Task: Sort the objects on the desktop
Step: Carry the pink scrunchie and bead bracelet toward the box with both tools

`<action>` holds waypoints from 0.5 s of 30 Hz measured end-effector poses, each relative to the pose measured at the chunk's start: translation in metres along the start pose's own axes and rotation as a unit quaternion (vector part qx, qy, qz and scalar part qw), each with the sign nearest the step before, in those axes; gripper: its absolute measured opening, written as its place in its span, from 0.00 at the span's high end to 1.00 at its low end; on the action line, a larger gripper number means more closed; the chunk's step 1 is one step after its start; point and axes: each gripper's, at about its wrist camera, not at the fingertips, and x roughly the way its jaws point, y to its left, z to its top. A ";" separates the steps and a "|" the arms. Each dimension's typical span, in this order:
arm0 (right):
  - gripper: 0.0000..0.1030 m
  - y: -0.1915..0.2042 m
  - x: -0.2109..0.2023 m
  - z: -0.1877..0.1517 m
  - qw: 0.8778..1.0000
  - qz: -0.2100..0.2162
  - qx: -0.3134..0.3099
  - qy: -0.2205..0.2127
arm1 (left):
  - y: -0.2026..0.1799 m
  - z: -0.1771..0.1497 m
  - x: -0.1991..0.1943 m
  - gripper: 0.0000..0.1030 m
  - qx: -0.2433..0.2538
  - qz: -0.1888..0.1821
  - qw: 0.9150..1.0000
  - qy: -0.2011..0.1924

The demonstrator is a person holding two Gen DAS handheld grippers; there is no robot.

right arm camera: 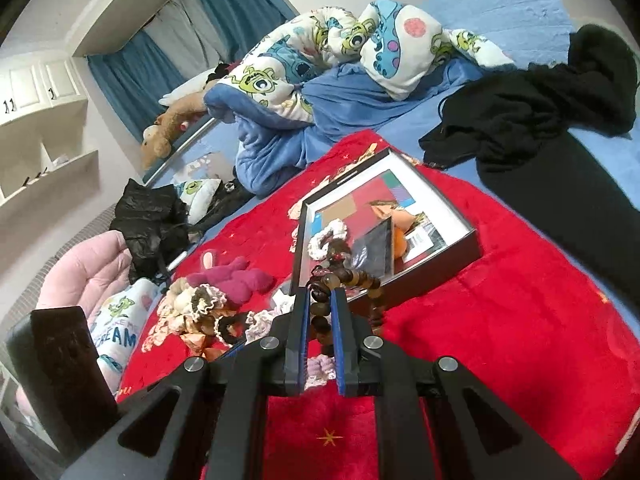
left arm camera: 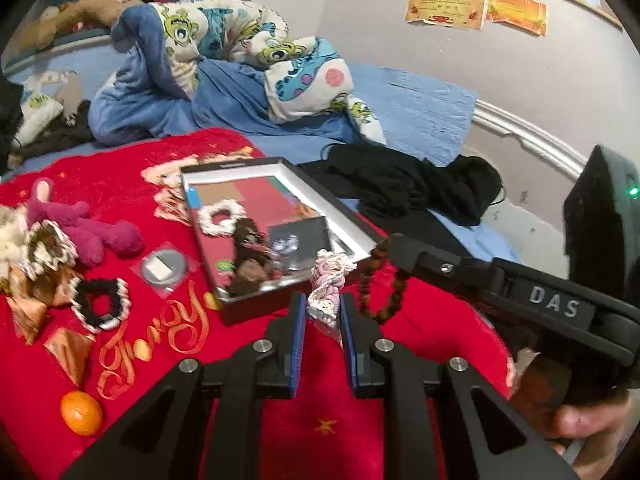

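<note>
Left wrist view: my left tool [left arm camera: 323, 312] is closed narrowly on a pink-and-white lace scrunchie [left arm camera: 329, 280], which hangs between the blue pads just short of the near edge of the open black box [left arm camera: 276, 236]. The box lies directly ahead of this tool on the red blanket [left arm camera: 420, 320]. Inside it I see a white scrunchie [left arm camera: 221, 217], some brown items I cannot identify for blur, and a dark card. To the left of the tool lie a black-and-white scrunchie [left arm camera: 100, 304], a round clear-wrapped disc [left arm camera: 163, 267], a magenta plush toy [left arm camera: 84, 228] and, nearest me on that side, an orange [left arm camera: 81, 413]. To the right, my right tool [left arm camera: 394, 246] reaches in, with a brown bead string [left arm camera: 386, 284] dangling from its tip beside the box corner.

Right wrist view: my right tool [right arm camera: 320, 304] is closed on the brown bead string [right arm camera: 344, 280], the beads bunched between and just beyond the pads, over the near edge of the box [right arm camera: 440, 258]. Black clothing [right arm camera: 540, 108] lies far ahead to the right on the bed, and a cartoon-print quilt [right arm camera: 320, 60] far ahead.
</note>
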 end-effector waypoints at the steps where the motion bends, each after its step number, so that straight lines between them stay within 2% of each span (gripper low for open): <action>1: 0.89 0.002 0.001 0.001 1.000 0.000 -0.007 -0.001 | 0.001 0.002 0.000 0.83 0.011 0.014 1.000 -0.004; 2: 0.89 0.003 0.002 0.001 1.000 -0.001 -0.011 -0.001 | 0.002 0.006 -0.001 0.83 0.018 0.024 0.999 -0.011; 6: 0.89 0.002 0.008 0.007 1.000 -0.007 -0.018 -0.003 | 0.009 0.017 0.001 0.83 0.013 0.021 1.000 -0.019; 9: 0.89 -0.001 0.012 0.015 1.000 -0.008 -0.026 -0.013 | 0.010 0.027 0.011 0.83 0.032 0.040 0.998 -0.022; 12: 0.89 -0.007 0.017 0.027 0.999 -0.012 -0.025 -0.021 | 0.012 0.035 0.021 0.83 0.025 0.028 0.999 -0.025; 15: 0.89 -0.013 0.022 0.042 0.998 -0.048 -0.020 -0.040 | 0.010 0.046 0.029 0.83 0.030 0.018 0.998 -0.043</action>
